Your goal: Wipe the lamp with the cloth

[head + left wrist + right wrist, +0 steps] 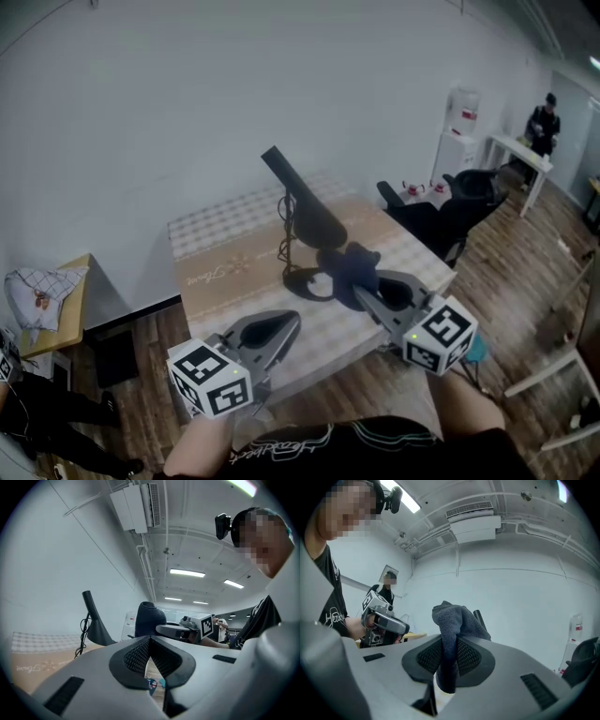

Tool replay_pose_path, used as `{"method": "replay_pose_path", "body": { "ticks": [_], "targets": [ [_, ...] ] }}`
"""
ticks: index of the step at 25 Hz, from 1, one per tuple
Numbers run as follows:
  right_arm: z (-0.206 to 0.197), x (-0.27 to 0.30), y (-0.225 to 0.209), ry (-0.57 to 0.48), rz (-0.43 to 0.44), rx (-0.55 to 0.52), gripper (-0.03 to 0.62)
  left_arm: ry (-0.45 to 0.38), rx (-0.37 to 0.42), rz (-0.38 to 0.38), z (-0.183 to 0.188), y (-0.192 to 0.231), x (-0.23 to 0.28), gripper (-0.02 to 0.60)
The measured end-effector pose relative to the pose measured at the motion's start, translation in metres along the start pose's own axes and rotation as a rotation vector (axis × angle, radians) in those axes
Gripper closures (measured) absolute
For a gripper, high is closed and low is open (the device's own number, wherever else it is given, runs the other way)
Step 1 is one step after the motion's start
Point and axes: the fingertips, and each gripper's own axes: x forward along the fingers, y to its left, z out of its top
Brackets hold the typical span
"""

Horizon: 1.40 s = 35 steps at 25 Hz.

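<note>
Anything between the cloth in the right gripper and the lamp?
Nothing visible. The cloth, clamped in the right gripper, sits right by the base of the lamp; only the cord hangs along the stem.

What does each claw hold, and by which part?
Right claw: the dark cloth, pinched at a fold, a bunch sticking past the tips. Left claw: shut, holding nothing.

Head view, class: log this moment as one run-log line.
right gripper: shut on dark grey cloth | cloth: by black desk lamp base, contact unclear | left gripper: shut, empty
</note>
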Motion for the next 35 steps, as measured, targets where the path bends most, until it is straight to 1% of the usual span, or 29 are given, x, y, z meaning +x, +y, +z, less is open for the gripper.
{"method": "replay_pose_path", "body": {
  "ticks": [6, 11, 17, 22, 25, 29, 35],
  "targets": [
    [0.015, 0.046, -0.018, 0.009, -0.058, -0.04, 0.537, 0.0, 0.023, -0.049, 0.019, 0.047, 0.001, 0.583],
    [0.034, 0.086, -0.03, 0.004, -0.09, -0.065, 0.537, 0.0, 0.03, -0.084, 0.033, 0.087, 0.001, 0.582],
    [0.051, 0.13, -0.043, 0.011, -0.139, -0.121, 0.537, 0.008, 0.018, -0.113, 0.039, 0.123, -0.003, 0.583],
    [0.07, 0.169, -0.054, 0.008, -0.156, -0.156, 0.537, -0.008, 0.005, -0.128, 0.051, 0.152, -0.006, 0.583],
    [0.084, 0.189, -0.064, 0.016, -0.186, -0.219, 0.537, -0.014, 0.01, -0.143, 0.056, 0.168, -0.005, 0.583],
    [0.1, 0.213, -0.075, 0.035, -0.227, -0.338, 0.537, -0.012, -0.002, -0.145, 0.053, 0.187, -0.002, 0.583],
    [0.121, 0.245, -0.08, 0.068, -0.306, -0.592, 0.537, -0.016, -0.016, -0.145, 0.048, 0.206, -0.004, 0.583]
  ]
}}
